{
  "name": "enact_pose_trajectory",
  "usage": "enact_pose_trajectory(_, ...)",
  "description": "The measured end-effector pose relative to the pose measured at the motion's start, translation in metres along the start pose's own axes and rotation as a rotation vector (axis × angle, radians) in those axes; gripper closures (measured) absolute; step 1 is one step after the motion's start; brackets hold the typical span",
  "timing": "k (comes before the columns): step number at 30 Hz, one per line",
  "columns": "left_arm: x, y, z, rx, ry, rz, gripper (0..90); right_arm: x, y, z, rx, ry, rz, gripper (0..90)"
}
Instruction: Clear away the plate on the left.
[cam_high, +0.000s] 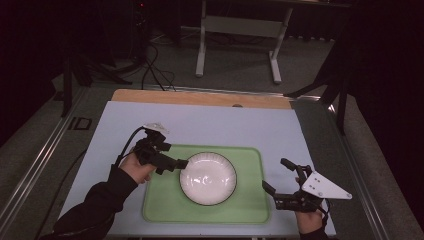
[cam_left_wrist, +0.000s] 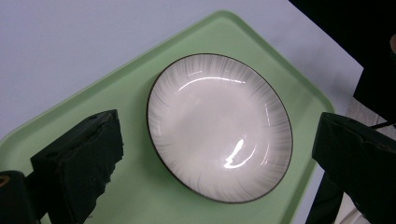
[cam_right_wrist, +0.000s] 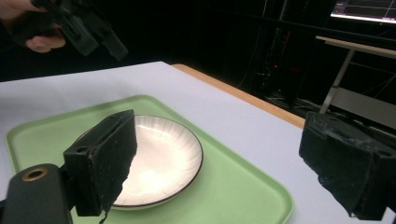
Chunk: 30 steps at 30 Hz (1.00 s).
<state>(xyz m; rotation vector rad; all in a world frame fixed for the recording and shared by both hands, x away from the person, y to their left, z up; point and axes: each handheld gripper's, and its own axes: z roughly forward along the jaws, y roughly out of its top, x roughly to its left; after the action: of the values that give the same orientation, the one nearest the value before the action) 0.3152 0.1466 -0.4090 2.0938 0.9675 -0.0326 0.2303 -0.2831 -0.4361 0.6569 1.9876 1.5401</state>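
Note:
A white plate (cam_high: 207, 178) with a thin dark rim sits in the middle of a green tray (cam_high: 250, 207) on the pale table mat. My left gripper (cam_high: 175, 157) hovers over the tray's left edge, open, pointing at the plate. In the left gripper view the plate (cam_left_wrist: 219, 126) lies on the tray (cam_left_wrist: 135, 196) between and below the spread jaws of the left gripper (cam_left_wrist: 215, 137). My right gripper (cam_high: 275, 173) is open just off the tray's right edge. In the right gripper view its own gripper (cam_right_wrist: 224, 137) frames the plate (cam_right_wrist: 163, 154) and the tray (cam_right_wrist: 233, 186), with the left gripper (cam_right_wrist: 79, 28) at top left.
The mat ends at a wooden table edge (cam_high: 200, 97) at the far side. Beyond it stand a desk frame with white legs (cam_high: 201, 45), floor cables (cam_high: 150, 65) and dark stands (cam_high: 340, 85). Metal rails run along both table sides. A lit screen (cam_right_wrist: 364, 9) glows at top right.

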Motion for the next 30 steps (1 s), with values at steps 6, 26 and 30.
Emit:
enact_pose_trajectory(6,-0.005,-0.009,-0.021,-0.048,0.006,0.02,2.2,0.0,0.0,0.0,-0.003,-0.003,0.002,11.0)
enact_pose_trajectory(26,-0.012,-0.063,-0.04,-0.16,-0.009,0.069,2.2,0.001,0.0,0.002,0.007,-0.002,-0.006,11.0)
enact_pose_trajectory(30,-0.014,-0.073,-0.04,-0.169,-0.004,0.074,2.2,0.001,0.0,0.002,0.008,-0.003,-0.006,11.0)
